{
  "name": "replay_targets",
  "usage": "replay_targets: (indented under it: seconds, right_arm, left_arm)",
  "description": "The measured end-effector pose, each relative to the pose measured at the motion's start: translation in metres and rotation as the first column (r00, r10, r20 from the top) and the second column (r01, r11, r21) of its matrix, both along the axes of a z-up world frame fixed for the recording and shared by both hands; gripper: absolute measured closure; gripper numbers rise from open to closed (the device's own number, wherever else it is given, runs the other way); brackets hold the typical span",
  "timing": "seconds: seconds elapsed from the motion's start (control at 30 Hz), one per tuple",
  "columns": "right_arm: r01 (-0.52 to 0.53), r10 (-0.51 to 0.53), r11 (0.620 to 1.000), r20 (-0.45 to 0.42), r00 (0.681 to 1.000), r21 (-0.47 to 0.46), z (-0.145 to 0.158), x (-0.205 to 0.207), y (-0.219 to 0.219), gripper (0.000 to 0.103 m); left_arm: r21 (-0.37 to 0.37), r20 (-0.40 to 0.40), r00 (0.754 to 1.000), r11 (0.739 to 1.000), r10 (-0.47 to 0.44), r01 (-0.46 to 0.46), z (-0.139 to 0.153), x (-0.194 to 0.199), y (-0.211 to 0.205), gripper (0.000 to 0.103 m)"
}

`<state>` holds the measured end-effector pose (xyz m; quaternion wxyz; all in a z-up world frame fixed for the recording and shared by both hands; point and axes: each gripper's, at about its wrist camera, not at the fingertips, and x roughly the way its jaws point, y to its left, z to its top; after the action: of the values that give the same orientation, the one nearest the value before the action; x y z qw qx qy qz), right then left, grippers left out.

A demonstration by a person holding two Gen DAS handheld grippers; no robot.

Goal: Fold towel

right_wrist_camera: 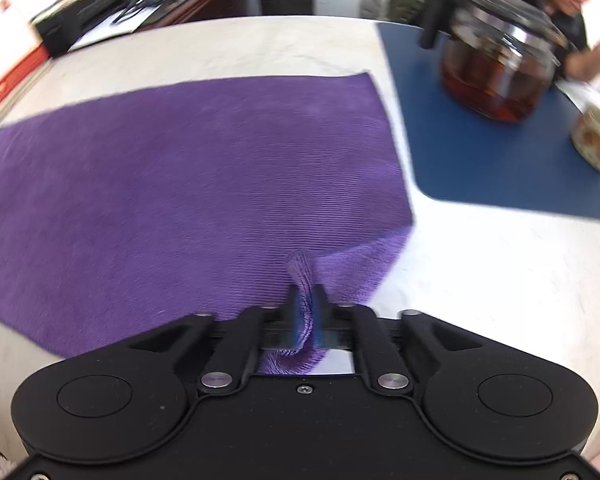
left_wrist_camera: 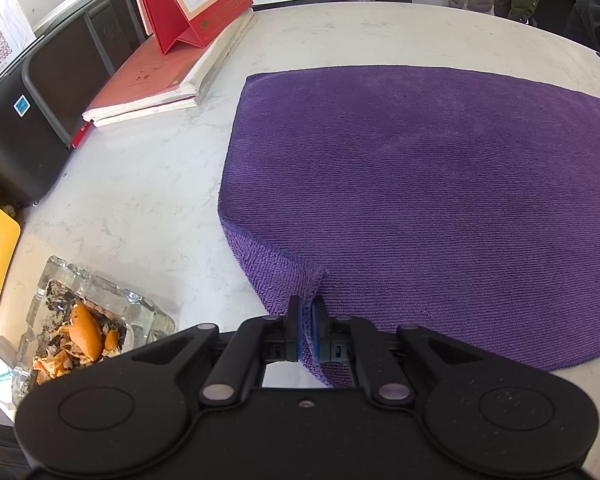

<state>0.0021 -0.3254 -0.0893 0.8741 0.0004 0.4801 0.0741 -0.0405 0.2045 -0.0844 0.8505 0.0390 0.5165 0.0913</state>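
A purple towel (left_wrist_camera: 420, 180) lies spread on the white marble table (left_wrist_camera: 148, 184). My left gripper (left_wrist_camera: 306, 304) is shut on the towel's near left corner, which is lifted and curled over the flat part. In the right wrist view the same towel (right_wrist_camera: 188, 168) fills the middle. My right gripper (right_wrist_camera: 306, 296) is shut on the near right corner, which bunches up between the jaws and is raised off the table (right_wrist_camera: 500, 272). The far edge of the towel lies flat.
Left of the towel are a glass ashtray with orange peel (left_wrist_camera: 84, 328), a stack of books (left_wrist_camera: 152, 84), a red desk calendar (left_wrist_camera: 188, 0) and a black printer (left_wrist_camera: 52, 88). To the right a blue mat (right_wrist_camera: 500, 152) holds a glass teapot (right_wrist_camera: 500, 64) and a cup (right_wrist_camera: 596, 140). A person sits beyond.
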Motion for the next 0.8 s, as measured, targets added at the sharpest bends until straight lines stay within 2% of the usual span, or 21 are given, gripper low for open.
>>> replay_targets:
  seconds: [0.1, 0.23, 0.33, 0.6, 0.8]
  right_arm:
    - [0.020, -0.020, 0.999, 0.000, 1.000, 0.029, -0.001, -0.001, -0.006, 0.099]
    - [-0.005, 0.005, 1.000, 0.001, 1.000, 0.001, -0.001, -0.002, -0.004, 0.099]
    - [0.004, -0.003, 1.000, -0.003, 1.000, 0.025, -0.001, -0.001, -0.008, 0.099]
    - [0.001, 0.000, 1.000, -0.010, 1.000, 0.030, -0.001, 0.002, -0.008, 0.099]
    - [0.021, -0.021, 0.998, -0.009, 1.000, 0.064, -0.001, 0.002, -0.013, 0.099]
  left_arm:
    - [0.008, -0.004, 1.000, 1.000, -0.008, 0.008, 0.000, 0.001, -0.001, 0.099]
    - [0.020, -0.007, 1.000, 1.000, -0.014, 0.014, 0.000, 0.001, -0.003, 0.099]
    - [0.018, -0.006, 1.000, 1.000, -0.013, 0.013, 0.000, 0.000, -0.003, 0.099]
    - [-0.039, 0.017, 0.999, 0.999, 0.034, -0.033, 0.002, -0.002, 0.005, 0.101]
    - [-0.107, 0.061, 0.993, 0.990, 0.103, -0.096, 0.011, -0.006, 0.015, 0.101]
